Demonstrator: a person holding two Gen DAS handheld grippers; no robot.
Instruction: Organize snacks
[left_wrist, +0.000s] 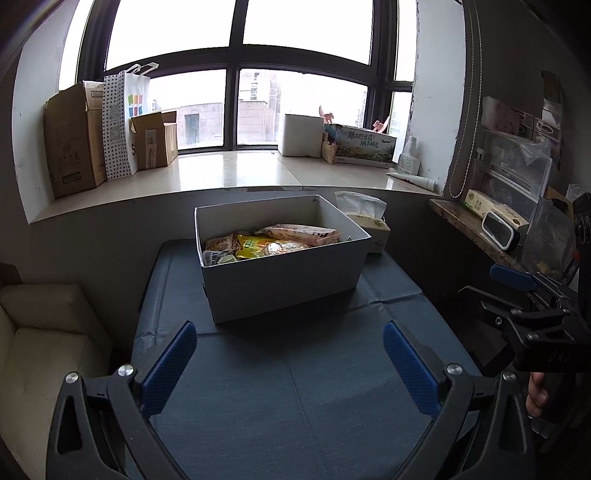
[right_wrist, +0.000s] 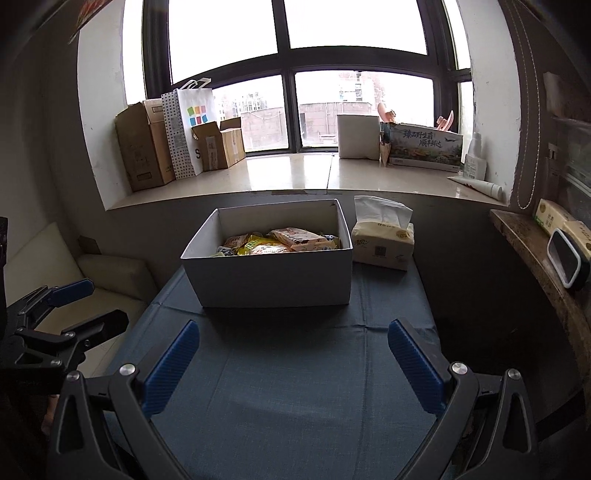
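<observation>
Dark blue tablecloth over a small table, creased across below the white box. Wide window sill behind, with cardboard boxes on the left and a printed carton on the right. Cream sofa against the table's left edge, stone shelf on the right. Snack packets piled inside the white box, at the far middle of the cloth; tissue pack just beside the box's right wall. Bare cloth between box and near edge. Left gripper spread wide, holding nothing. Right gripper spread wide too, holding nothing
</observation>
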